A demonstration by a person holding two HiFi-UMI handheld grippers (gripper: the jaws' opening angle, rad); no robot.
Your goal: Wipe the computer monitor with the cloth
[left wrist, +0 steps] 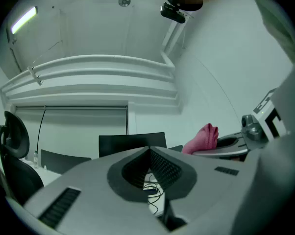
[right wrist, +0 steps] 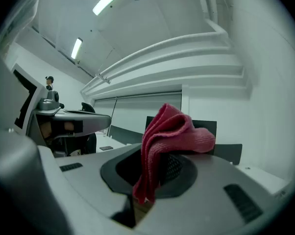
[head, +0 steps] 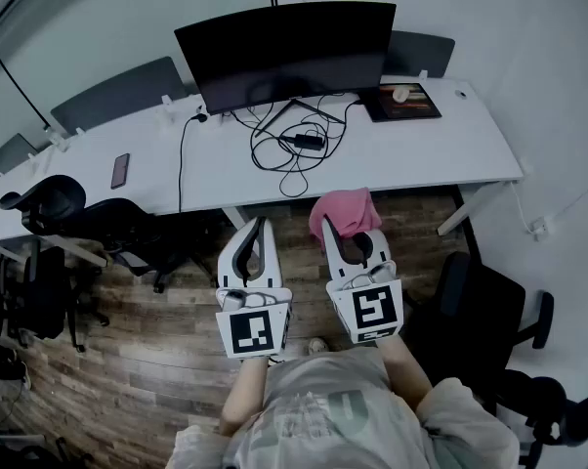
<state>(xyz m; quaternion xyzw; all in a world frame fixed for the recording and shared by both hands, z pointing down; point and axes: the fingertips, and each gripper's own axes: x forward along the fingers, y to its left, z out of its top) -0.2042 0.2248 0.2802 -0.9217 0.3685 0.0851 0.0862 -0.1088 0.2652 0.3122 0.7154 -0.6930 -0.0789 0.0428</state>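
Observation:
A wide black computer monitor [head: 284, 52] stands at the back of the long white desk [head: 411, 154]; it also shows small in the left gripper view as the monitor [left wrist: 132, 142]. A pink cloth [head: 342, 211] is bunched in my right gripper [head: 348, 231], which is shut on it in front of the desk's near edge. In the right gripper view the cloth [right wrist: 169, 133] drapes over and between the jaws. My left gripper [head: 258, 231] hangs beside it, shut and holding nothing, its tips [left wrist: 148, 151] closed together.
Tangled black cables [head: 294, 143] and a small adapter lie on the desk before the monitor. A phone [head: 120, 170] lies at the desk's left, a dark tray [head: 403, 101] at its right. Black office chairs [head: 55, 208] stand left and right [head: 489, 320] on the wood floor.

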